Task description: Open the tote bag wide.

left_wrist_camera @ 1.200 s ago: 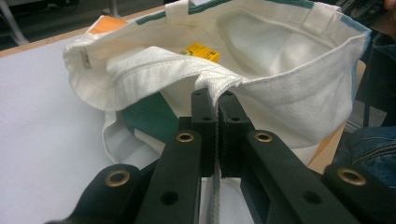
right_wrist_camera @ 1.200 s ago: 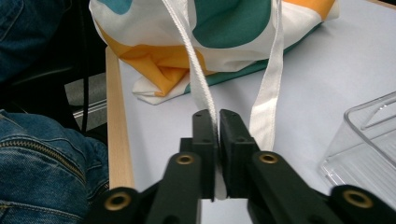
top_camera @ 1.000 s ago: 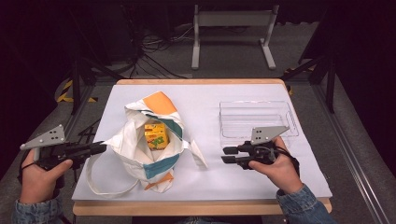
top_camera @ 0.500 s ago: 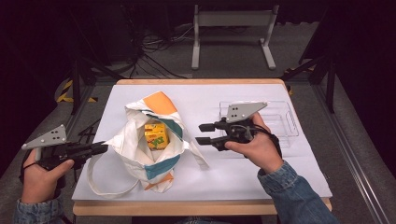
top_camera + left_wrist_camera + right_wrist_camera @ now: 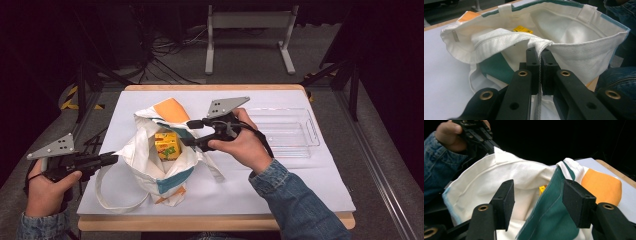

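In the high view, a white cloth bag [image 5: 160,165] with teal and orange patches lay open-mouthed at the centre-left of the frame on a white table [image 5: 310,185], with a yellow box [image 5: 166,145] sitting inside it. The left gripper [image 5: 112,159], held in the person's left hand [image 5: 47,185] at the lower left of the frame, pointed rightward at the bag's left edge; in the left gripper view its jaws were clamped together on a fold of the bag's white hem, which ran down between the pads. The right gripper [image 5: 189,132], in the right hand [image 5: 245,145] just right of centre, reached over the bag's right rim. Its jaws had just been opening, and in the right gripper view they stood apart, straddling the bag's teal-edged rim, which rose between the pads without being pressed by either. A corner of the yellow box showed past that rim, deep in the bag. A clear plastic tray [image 5: 290,131] sat at the right of the table, behind the right hand and apart from the bag.
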`<state>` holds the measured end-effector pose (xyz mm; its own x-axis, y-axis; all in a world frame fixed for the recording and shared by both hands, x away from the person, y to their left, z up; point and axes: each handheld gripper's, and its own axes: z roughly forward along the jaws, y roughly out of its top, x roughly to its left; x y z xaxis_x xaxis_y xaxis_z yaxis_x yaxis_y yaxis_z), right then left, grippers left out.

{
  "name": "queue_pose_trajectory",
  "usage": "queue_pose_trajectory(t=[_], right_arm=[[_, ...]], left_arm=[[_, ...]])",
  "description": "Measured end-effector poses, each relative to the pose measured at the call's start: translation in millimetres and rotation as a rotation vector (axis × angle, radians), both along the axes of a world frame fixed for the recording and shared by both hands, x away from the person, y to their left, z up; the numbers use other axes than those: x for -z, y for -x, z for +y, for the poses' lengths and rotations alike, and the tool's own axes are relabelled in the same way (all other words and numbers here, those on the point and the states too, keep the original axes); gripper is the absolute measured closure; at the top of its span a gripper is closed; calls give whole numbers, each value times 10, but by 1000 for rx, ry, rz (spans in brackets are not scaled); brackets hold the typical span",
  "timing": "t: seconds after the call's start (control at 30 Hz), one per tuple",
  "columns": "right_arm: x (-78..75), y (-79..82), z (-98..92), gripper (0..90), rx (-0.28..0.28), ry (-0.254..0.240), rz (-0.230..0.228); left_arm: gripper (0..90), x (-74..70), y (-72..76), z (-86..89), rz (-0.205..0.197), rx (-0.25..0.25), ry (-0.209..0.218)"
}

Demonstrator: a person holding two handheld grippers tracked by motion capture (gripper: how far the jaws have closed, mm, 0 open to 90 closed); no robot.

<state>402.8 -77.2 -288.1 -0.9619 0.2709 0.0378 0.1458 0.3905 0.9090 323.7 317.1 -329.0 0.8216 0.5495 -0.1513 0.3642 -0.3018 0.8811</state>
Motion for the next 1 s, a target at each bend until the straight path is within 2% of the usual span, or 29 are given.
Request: queue_pose_trajectory(t=[0.1,0.2,0.33,0.7,0.8,0.9,0.97,1.0], right_arm=[[10,-56,113,414,0,-1,9],[40,-103,221,411,1,8,16],[96,-165,360,413,7,40,11],[218,-243,569,477,8,73,9],[225,-253,587,548,12,96,2],[219,-256,577,708,24,132,-2],[205,-260,552,848,41,157,-27],[189,-262,531,883,55,163,-43]], left_arm=[[871,0,-16,-4,-13,11,-10],[870,4,-21,-17,-9,18,-9],[870,6,-24,-26,-10,23,-13],[869,14,-20,-22,-4,25,-14],[868,12,-19,-27,-6,27,-16],[868,9,-17,-27,-8,26,-20],[869,8,-13,-20,-6,31,-27],[869,7,-8,-15,-7,33,-34]])
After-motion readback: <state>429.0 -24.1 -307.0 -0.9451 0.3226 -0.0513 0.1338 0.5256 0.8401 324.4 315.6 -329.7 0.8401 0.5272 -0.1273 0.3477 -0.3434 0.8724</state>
